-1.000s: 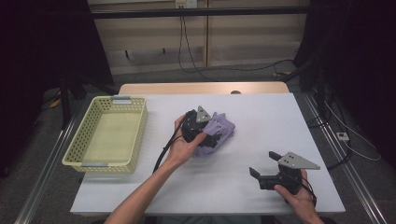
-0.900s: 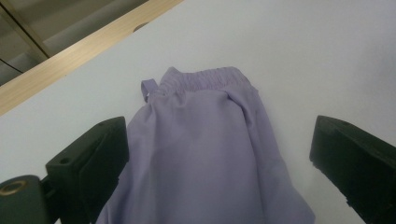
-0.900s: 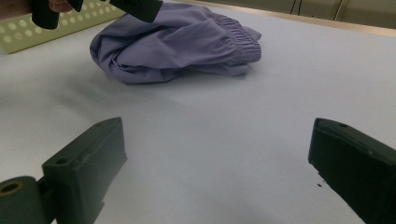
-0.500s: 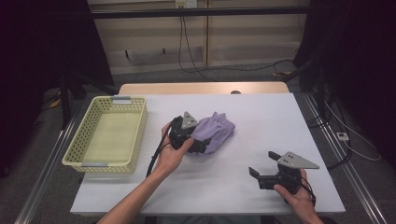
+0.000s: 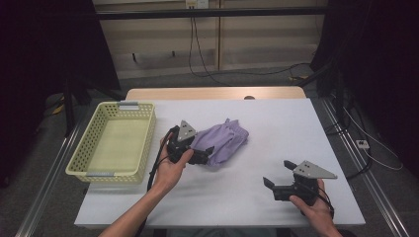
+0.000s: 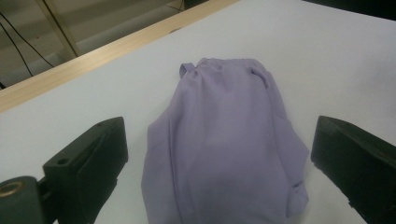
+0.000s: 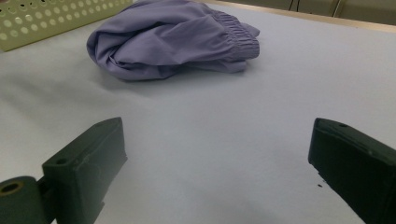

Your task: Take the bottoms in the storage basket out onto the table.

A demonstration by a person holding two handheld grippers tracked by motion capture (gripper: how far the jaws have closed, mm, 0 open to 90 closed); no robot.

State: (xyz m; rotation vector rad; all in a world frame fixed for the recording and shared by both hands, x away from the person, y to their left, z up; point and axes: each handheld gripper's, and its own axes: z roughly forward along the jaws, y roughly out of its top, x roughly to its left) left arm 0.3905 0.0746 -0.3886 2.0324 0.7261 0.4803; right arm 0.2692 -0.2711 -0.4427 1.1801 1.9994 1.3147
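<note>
A crumpled purple cloth [image 5: 222, 140] with an elastic waistband lies near the middle of the white table [image 5: 276, 123]. My left gripper [image 5: 203, 155] sits at the cloth's left end, open, its jaws spread wide on either side of the cloth [image 6: 224, 144]. Nothing is pinched between them. My right gripper [image 5: 277, 177] rests open at the front right of the table, well apart from the cloth [image 7: 173, 39], with bare table between its jaws.
A pale yellow plastic basket [image 5: 89, 148] stands at the table's left side; its perforated wall [image 7: 56, 18] shows in the right gripper view. A wooden strip [image 5: 212, 93] runs along the table's far edge. Cables hang behind the table.
My left gripper has moved left and toward the person, away from the cloth's middle to its left end, and the cloth now lies flatter. The right gripper has stayed put.
</note>
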